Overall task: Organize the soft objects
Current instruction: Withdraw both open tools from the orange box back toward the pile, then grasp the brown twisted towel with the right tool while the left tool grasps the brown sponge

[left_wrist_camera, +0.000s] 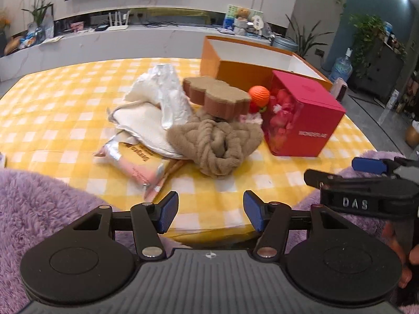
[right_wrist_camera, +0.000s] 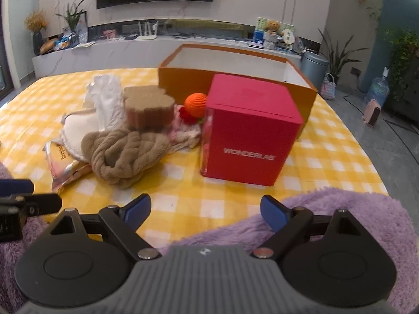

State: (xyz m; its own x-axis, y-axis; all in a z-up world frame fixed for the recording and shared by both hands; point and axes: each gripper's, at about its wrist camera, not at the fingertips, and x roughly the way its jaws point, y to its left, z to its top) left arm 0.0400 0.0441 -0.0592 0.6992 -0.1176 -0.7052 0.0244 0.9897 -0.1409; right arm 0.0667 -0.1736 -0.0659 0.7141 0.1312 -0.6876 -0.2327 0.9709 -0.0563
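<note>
A heap of soft things lies mid-table: a tan knotted plush rope (left_wrist_camera: 217,144) (right_wrist_camera: 123,154), a brown bear-shaped sponge (left_wrist_camera: 217,96) (right_wrist_camera: 148,108) on top, white cloths (left_wrist_camera: 157,99) (right_wrist_camera: 104,102), an orange knitted ball (left_wrist_camera: 259,95) (right_wrist_camera: 195,100) and pink packets (left_wrist_camera: 138,167) (right_wrist_camera: 62,167). My left gripper (left_wrist_camera: 210,214) is open and empty near the table's front edge. My right gripper (right_wrist_camera: 205,212) is open and empty, right of the left one, also at the front edge.
A red WONDERLAB box (left_wrist_camera: 301,117) (right_wrist_camera: 248,130) stands right of the heap. An open orange cardboard box (left_wrist_camera: 235,68) (right_wrist_camera: 180,81) stands behind it. The yellow checked tablecloth (left_wrist_camera: 65,110) (right_wrist_camera: 327,157) covers the table. Purple fluffy fabric (left_wrist_camera: 39,204) (right_wrist_camera: 340,209) lies at the front.
</note>
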